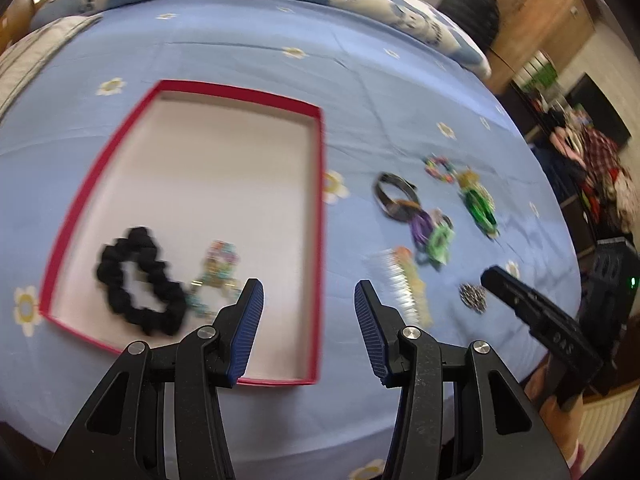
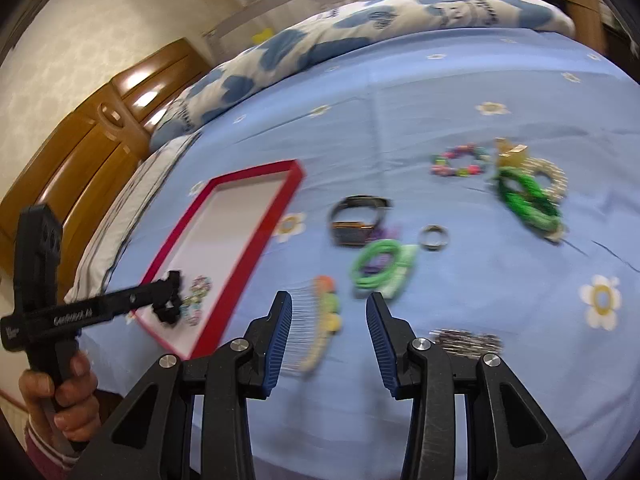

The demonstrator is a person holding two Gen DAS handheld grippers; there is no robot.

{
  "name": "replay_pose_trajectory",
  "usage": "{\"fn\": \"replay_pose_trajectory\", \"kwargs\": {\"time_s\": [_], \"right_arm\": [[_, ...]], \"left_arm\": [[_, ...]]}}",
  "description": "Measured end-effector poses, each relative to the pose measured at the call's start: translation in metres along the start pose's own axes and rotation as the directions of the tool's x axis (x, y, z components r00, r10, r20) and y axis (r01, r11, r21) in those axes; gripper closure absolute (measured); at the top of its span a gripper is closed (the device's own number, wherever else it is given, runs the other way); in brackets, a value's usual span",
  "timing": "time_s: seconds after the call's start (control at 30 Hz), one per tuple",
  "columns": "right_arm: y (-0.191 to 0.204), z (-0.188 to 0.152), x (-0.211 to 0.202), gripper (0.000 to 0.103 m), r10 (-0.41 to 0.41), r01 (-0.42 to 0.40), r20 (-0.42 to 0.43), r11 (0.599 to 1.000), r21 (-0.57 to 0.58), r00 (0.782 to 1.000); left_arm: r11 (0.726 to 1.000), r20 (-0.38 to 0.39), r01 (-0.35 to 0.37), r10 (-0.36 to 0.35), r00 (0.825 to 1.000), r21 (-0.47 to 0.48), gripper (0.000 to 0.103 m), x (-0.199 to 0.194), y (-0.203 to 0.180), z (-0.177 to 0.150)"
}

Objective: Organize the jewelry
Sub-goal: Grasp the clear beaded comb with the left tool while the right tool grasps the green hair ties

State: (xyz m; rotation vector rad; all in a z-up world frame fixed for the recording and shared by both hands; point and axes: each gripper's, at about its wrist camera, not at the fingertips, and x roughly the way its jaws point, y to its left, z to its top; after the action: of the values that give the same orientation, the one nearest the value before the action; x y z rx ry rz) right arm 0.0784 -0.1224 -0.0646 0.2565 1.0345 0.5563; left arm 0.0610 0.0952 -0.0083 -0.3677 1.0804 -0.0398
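A red-rimmed box (image 1: 321, 208) with a white floor lies on the blue bedsheet; it also shows in the right wrist view (image 2: 256, 248). Inside it lie a black scrunchie (image 1: 140, 280) and a colourful beaded bracelet (image 1: 218, 264). My left gripper (image 1: 308, 312) is open and empty above the box's near right corner. My right gripper (image 2: 330, 320) is open and empty above a hair comb (image 2: 320, 324) with coloured decorations. On the sheet lie a black watch (image 2: 356, 220), green bangles (image 2: 380, 268), a ring (image 2: 433, 237), a beaded bracelet (image 2: 460, 160) and a green bangle stack (image 2: 528, 200).
A dark sparkly clip (image 2: 468, 340) lies near my right gripper's right finger. A blue-patterned quilt (image 2: 360, 32) runs along the far side of the bed. Wooden cabinets (image 2: 80, 152) stand to the left. The bed edge is close below both grippers.
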Motion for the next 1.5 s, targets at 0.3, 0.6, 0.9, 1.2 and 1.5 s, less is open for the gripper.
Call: {"fn": "replay_pose_trajectory", "kwargs": {"time_s": [0.3,0.6,0.9,1.2,1.5], "right_arm": [[-0.037,0.004,-0.001,0.061,-0.020,0.019,0.004,0.998,0.065,1.000],[-0.042,0.022,0.035,0.061,-0.002,0.003,-0.034,0.999,0.045,0.999],[-0.058,0.023,0.059,0.087,0.015,-0.010,-0.075,0.998,0.064,0.997],[-0.063,0.020,0.030,0.098,0.032,-0.031,-0.018,0.995,0.100,0.999],[-0.053,0.020,0.001,0.098,0.054,-0.057,0.029,0.993,0.108,0.998]], "left_arm": [[0.996,-0.085,0.058,-0.052,0.995,0.073,0.047,0.027,-0.047,-0.012],[0.992,-0.150,0.046,-0.029,0.988,0.113,0.039,0.060,-0.074,-0.015],[0.985,-0.158,-0.003,0.030,0.987,0.170,0.041,0.086,-0.083,-0.014],[0.984,-0.133,0.025,-0.001,0.991,0.177,0.055,0.076,-0.080,-0.015],[0.987,-0.060,0.045,-0.036,0.998,0.156,0.055,0.038,-0.070,-0.010]]}}
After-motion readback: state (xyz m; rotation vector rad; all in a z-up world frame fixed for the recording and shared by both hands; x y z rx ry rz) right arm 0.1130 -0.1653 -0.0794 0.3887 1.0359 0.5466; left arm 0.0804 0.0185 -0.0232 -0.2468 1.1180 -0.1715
